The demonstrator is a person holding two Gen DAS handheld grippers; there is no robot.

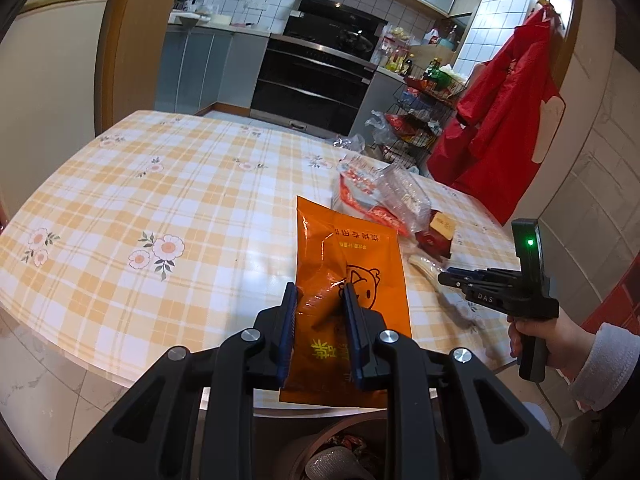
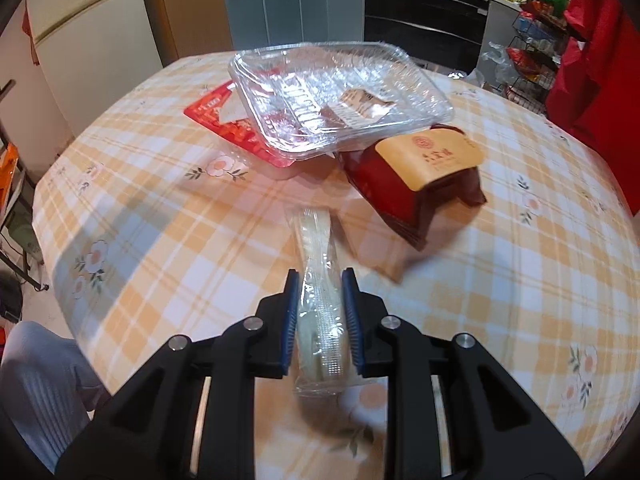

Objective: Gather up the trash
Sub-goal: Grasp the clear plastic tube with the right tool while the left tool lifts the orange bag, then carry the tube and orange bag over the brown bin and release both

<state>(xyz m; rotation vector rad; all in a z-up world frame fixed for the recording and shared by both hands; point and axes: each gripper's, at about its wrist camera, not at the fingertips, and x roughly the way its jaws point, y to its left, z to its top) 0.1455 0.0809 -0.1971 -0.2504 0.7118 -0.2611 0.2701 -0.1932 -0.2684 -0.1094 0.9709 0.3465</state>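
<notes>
Pinching the orange foil pouch [image 1: 352, 264], the left gripper [image 1: 320, 294] has its pads pressed into a crumpled fold near the pouch's lower half; the pouch looks light, slick and floppy, so a hold on that creased middle seems safest. Its bottom edge hangs past the desk [image 1: 160, 184], above a bin [image 1: 340, 452] below the gripper. The right gripper [image 2: 320, 280] is clamped on a thin wrapped cutlery packet [image 2: 318, 264], which runs forward between its pads. Ahead of it lie a clear plastic tray [image 2: 340, 92] and a red box [image 2: 416, 184].
</notes>
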